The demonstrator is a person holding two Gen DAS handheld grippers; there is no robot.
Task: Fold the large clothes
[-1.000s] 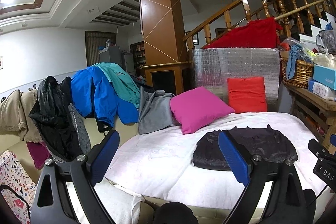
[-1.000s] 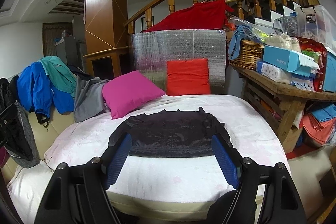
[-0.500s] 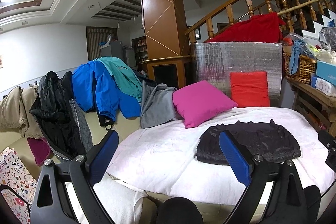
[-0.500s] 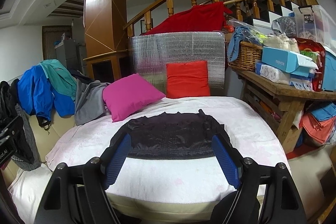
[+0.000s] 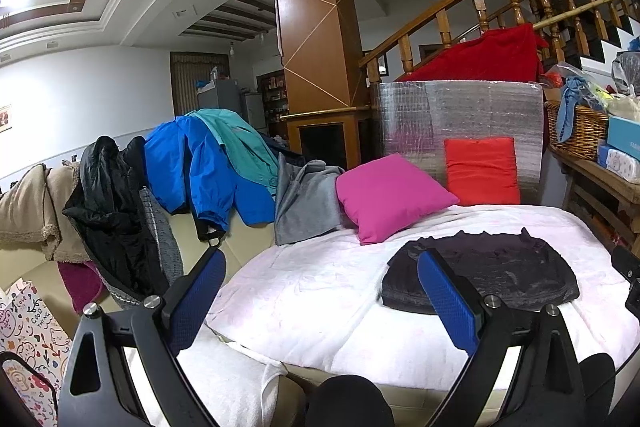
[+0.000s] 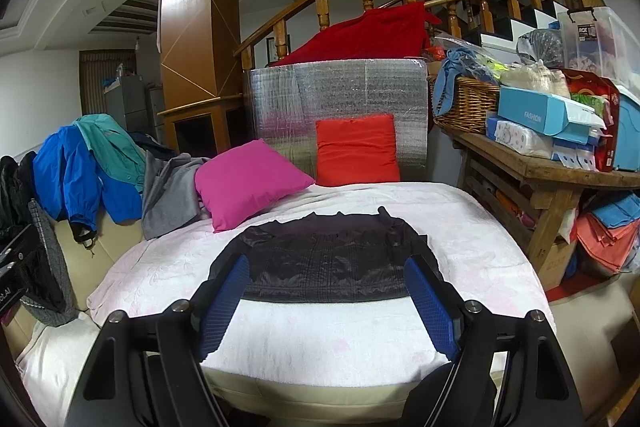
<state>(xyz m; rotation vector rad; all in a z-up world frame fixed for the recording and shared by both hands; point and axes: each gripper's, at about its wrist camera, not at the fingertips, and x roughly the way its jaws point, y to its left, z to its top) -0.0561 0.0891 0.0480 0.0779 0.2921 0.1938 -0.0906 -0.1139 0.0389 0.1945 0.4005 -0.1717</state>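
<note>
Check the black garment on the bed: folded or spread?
Folded. The black garment lies as a compact flat bundle on the white bed cover, no sleeves splayed out; both grippers open, holding nothing.

My right hand-held gripper (image 6: 326,269) is spread wide and holds nothing. Beyond its blue pads (image 6: 224,297), a folded black garment (image 6: 326,259) lies flat on the bed's white cover (image 6: 320,339). Behind it a pink cushion (image 6: 250,183) lies beside an upright red cushion (image 6: 356,151). A wooden table (image 6: 536,167) on the right carries a wicker basket (image 6: 466,107).
</note>
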